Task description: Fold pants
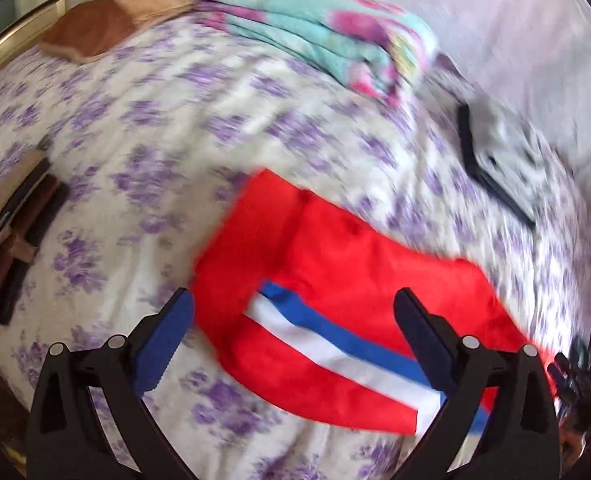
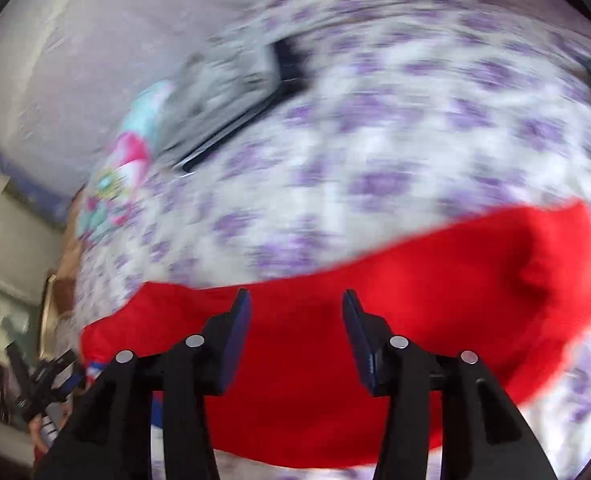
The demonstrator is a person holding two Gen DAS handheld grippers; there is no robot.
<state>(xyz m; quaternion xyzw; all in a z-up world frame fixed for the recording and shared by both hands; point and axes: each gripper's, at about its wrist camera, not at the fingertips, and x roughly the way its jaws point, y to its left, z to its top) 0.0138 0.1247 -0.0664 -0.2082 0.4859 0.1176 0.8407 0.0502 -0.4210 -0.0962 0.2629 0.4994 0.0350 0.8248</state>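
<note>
Red pants with a blue and white side stripe lie folded on the bed with the purple-flowered sheet. My left gripper is open and empty, held above the striped near part of the pants. In the right wrist view the red pants stretch across the lower frame. My right gripper is open and empty just above them. The left gripper also shows at the lower left edge of that view. Both views are motion-blurred.
A folded teal and pink blanket and brown pillows lie at the far end of the bed. A grey laptop sits at the right; it also shows in the right wrist view. A brown and black object lies at the left.
</note>
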